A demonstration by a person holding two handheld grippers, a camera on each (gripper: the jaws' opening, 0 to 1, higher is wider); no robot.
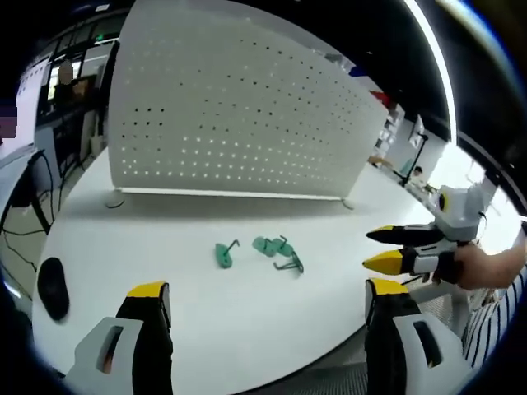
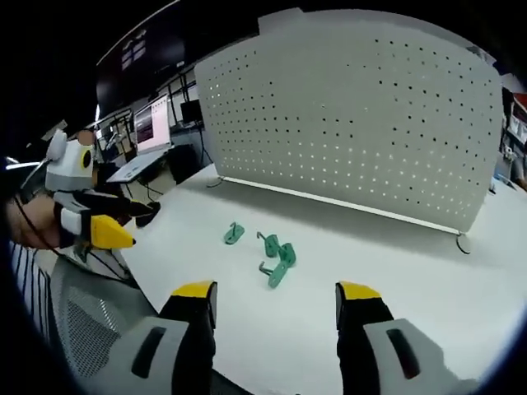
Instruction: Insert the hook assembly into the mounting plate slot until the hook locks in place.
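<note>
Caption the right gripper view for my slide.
Open right gripper above white table, facing three green plastic hooks before white perforated pegboard.

Left gripper [image 1: 268, 292]: black two-jaw tool with yellow tips and grey bodies, rising from 6 o'clock of the left gripper view; jaws spread wide apart, nothing between them.
Left gripper seen from the other side [image 2: 103, 226]: enters the right gripper view at 9 o'clock, yellow tip pointing toward 3 o'clock; how far its jaws stand apart cannot be told here.
Right gripper [image 2: 276, 292]: same black, yellow-tipped build, rising from 6 o'clock of the right gripper view; jaws parted, gap bare.
Right gripper seen from the other side [image 1: 387, 249]: comes in at 3 o'clock of the left gripper view, tips pointing toward 9 o'clock, one above the other with a gap.
Hand [image 1: 490, 267]: wraps the right gripper's handle at 3 o'clock.
Sleeve [image 1: 494, 313]: striped, at 4 o'clock.
</note>
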